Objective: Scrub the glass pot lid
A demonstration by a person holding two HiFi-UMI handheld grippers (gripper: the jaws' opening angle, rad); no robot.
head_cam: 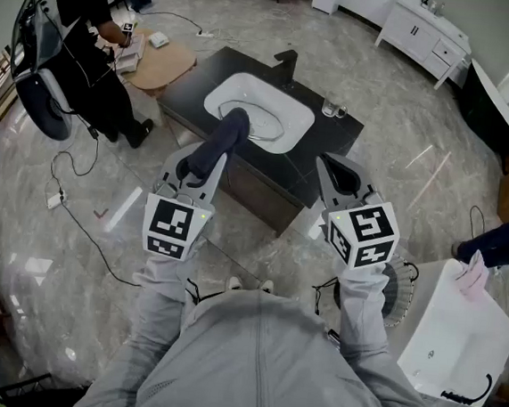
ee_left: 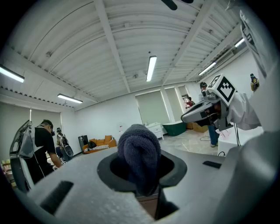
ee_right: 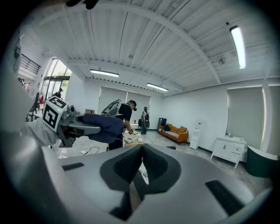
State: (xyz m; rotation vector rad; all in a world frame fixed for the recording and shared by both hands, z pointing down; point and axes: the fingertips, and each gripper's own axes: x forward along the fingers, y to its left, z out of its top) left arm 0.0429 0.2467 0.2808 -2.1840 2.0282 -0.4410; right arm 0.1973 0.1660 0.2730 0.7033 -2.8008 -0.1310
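Observation:
My left gripper [head_cam: 210, 160] is shut on a dark blue-grey knitted cloth [head_cam: 226, 136], held in the air in front of the sink counter. In the left gripper view the cloth [ee_left: 139, 151] bulges up between the pads of that gripper [ee_left: 146, 177]. My right gripper [head_cam: 329, 165] is shut on nothing, level with the left one, and its pads [ee_right: 154, 162] meet in the right gripper view. A faint round shape [head_cam: 261, 120] lies in the white basin; I cannot tell whether it is the glass lid.
A black counter [head_cam: 332, 139] holds a white sink [head_cam: 286, 110], a dark faucet [head_cam: 286, 64] and small glasses [head_cam: 333, 109]. A person [head_cam: 84, 34] stands at a wooden table [head_cam: 165, 64] on the left. A white unit [head_cam: 456, 338] is at the right, and cables [head_cam: 83, 217] cross the floor.

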